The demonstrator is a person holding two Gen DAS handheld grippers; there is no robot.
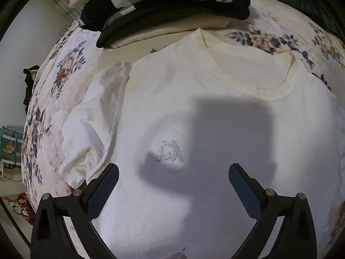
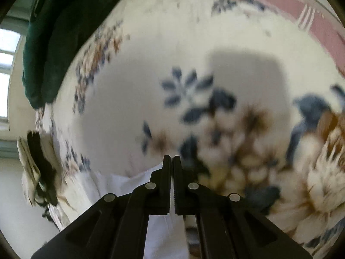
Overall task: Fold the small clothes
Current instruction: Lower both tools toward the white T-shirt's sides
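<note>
A white T-shirt [image 1: 172, 99] lies flat on the floral bedspread [image 1: 54, 86], collar [image 1: 252, 86] toward the far right and one short sleeve [image 1: 92, 125] spread to the left. A small pale embroidered mark [image 1: 170, 151] sits on its chest. My left gripper [image 1: 173, 173] hangs just over that chest, jaws wide open with nothing between them. In the right wrist view my right gripper [image 2: 171, 159] is shut. A peak of the white T-shirt [image 2: 129, 181] runs up to its tips and seems pinched there. The rest of the shirt is hidden under the gripper body.
A stack of folded dark and cream clothes [image 1: 168, 4] sits just beyond the collar. A dark green cloth [image 2: 60, 32] lies at the far left of the right view, and a pink striped cover [image 2: 280, 2] at the far right. The bed's edge [image 1: 28, 151] drops off on the left.
</note>
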